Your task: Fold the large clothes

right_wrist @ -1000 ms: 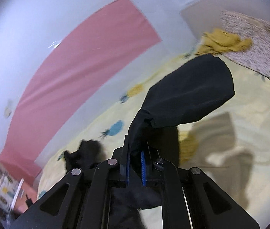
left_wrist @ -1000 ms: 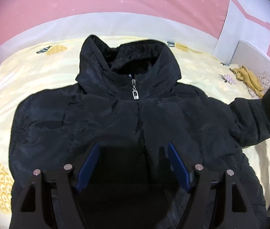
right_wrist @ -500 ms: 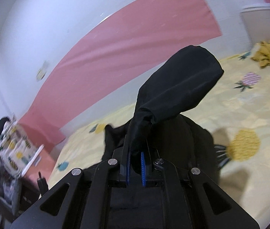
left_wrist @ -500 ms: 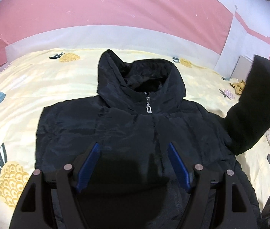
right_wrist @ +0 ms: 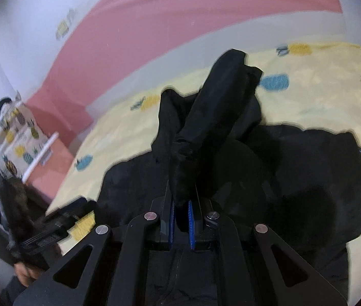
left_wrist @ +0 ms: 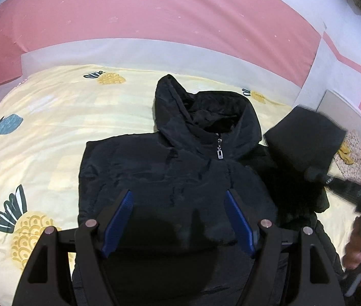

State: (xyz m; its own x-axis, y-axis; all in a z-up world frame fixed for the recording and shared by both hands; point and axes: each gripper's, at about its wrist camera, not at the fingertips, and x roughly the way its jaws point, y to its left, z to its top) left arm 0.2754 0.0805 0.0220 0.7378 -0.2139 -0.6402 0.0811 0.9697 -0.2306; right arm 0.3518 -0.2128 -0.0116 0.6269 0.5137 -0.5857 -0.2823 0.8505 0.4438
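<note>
A black hooded puffer jacket (left_wrist: 170,176) lies face up, zipped, on a yellow pineapple-print bed sheet (left_wrist: 53,127); its left side is folded in. My left gripper (left_wrist: 178,219) is open and empty, hovering over the jacket's chest. My right gripper (right_wrist: 180,216) is shut on the jacket's sleeve (right_wrist: 213,117), holding it raised over the body. In the left wrist view the lifted sleeve (left_wrist: 305,140) and the right gripper (left_wrist: 359,199) appear at the right.
A pink and white wall (left_wrist: 155,25) runs behind the bed. Yellow and patterned cloths (left_wrist: 351,150) lie at the right edge. A pineapple-print bag (right_wrist: 14,137) and a pink stand (right_wrist: 50,163) are beside the bed.
My right gripper has carried the sleeve from the bed's right side inward over the jacket body. My left gripper has pulled back a little and stays open.
</note>
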